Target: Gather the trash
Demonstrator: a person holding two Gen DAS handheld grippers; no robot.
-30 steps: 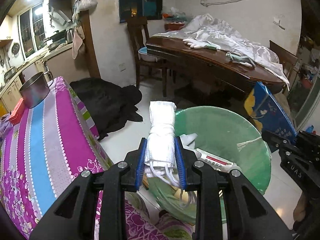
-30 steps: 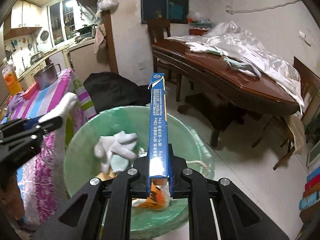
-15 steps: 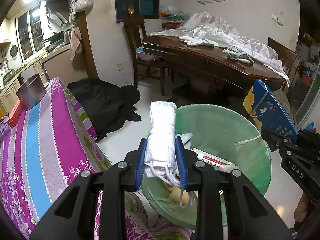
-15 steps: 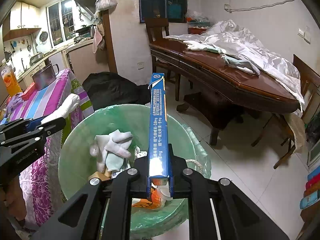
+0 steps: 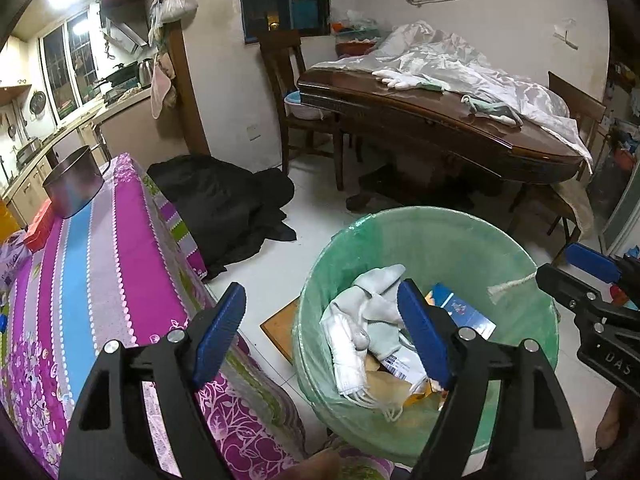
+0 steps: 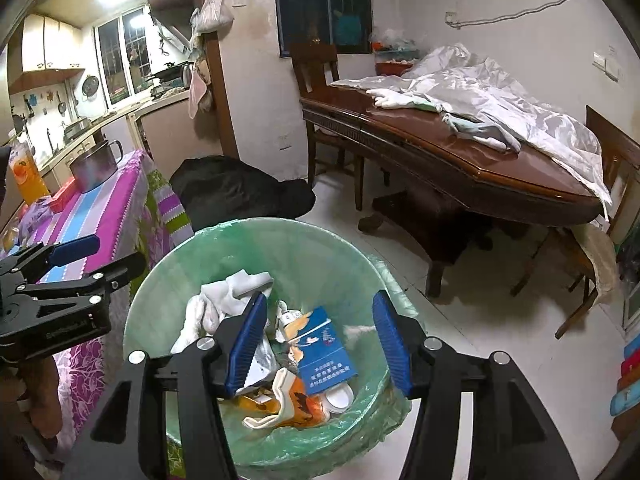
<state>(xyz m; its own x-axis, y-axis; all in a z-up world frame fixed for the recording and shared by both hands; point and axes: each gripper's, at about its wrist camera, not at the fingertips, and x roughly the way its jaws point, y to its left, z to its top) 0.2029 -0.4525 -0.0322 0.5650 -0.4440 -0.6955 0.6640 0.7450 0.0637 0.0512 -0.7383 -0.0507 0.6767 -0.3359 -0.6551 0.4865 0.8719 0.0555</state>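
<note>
Both jaws spread, empty, above trash bin (image 5: 436,232).

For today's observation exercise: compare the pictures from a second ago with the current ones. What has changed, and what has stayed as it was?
Both tools let go. The left tool opened and its white cloth roll dropped into the green-lined bin. The right tool opened and its blue box now lies in the bin too. Unchanged: both tools hover over the bin; the striped table and wooden table look as before.
</note>
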